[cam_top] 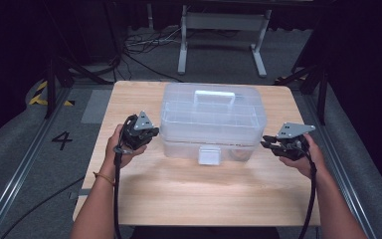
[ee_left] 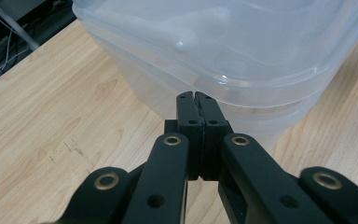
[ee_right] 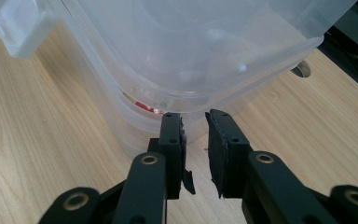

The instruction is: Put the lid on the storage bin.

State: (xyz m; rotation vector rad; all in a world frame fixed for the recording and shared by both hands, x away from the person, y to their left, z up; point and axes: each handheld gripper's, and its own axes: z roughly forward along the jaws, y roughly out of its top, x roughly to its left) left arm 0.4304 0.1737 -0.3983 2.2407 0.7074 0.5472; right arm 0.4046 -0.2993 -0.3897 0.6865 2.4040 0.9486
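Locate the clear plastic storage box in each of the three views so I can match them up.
High view: the clear plastic storage box sits mid-table, between the left gripper and the right gripper.
Left gripper view: it spans the top, a rounded corner just beyond the shut jaws.
Right gripper view: it covers the upper middle, a corner just beyond the parted jaws.
Shared landmark: the box's front latch, at the right gripper view's top left.
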